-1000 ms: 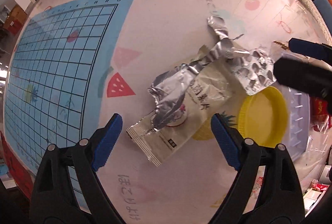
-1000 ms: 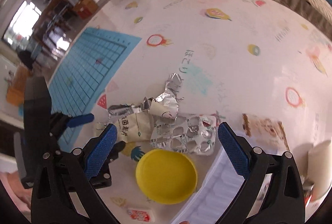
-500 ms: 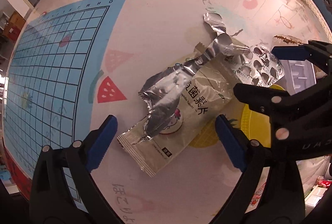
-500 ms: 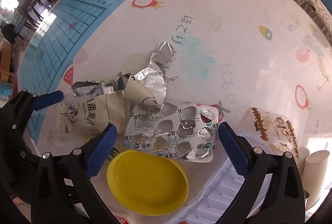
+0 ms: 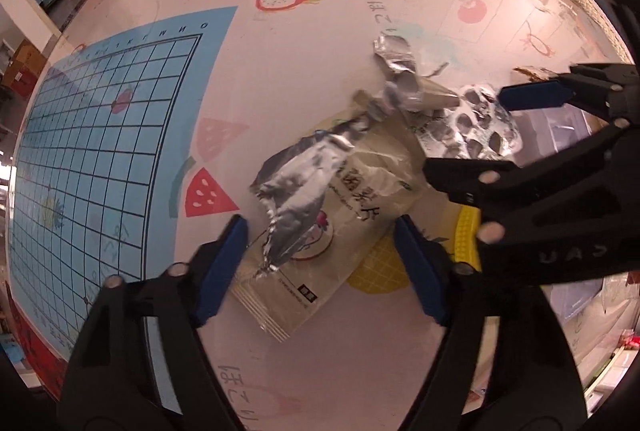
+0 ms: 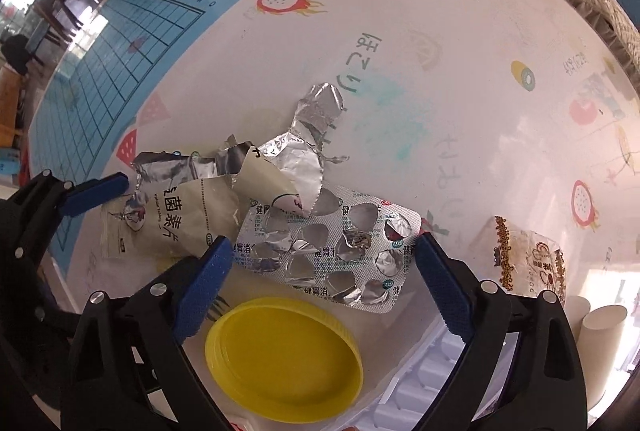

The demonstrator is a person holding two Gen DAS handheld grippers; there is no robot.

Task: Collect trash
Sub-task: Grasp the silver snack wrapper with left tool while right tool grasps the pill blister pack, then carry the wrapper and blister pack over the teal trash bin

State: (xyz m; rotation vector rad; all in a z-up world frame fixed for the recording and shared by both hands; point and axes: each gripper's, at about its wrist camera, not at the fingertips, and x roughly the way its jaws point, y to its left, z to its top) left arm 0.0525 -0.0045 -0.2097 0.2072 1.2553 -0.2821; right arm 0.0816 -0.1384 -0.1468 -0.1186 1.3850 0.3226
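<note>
A torn beige foil pouch [image 5: 336, 215] with silver lining lies on the fruit-print table. My left gripper [image 5: 320, 259] is open, its blue pads on either side of the pouch's near end. The pouch also shows in the right wrist view [image 6: 176, 219]. An emptied silver blister pack [image 6: 332, 251] lies beside it, partly under the pouch's torn flap. My right gripper [image 6: 324, 287] is open, its pads flanking the blister pack's near edge. A yellow lid [image 6: 284, 359] lies upside down just below it. The right gripper [image 5: 532, 95] crosses the left wrist view.
A clear plastic tray [image 6: 424, 387] sits at the lower right beside the lid. A small snack packet [image 6: 528, 255] and white paper cups [image 6: 600, 335] lie to the right. A blue grid mat [image 5: 92, 151] covers the table's left side.
Both grippers have come down closer to the trash. The left one now straddles the pouch's end; the right one has closed in on the blister pack. Neither has shut.
</note>
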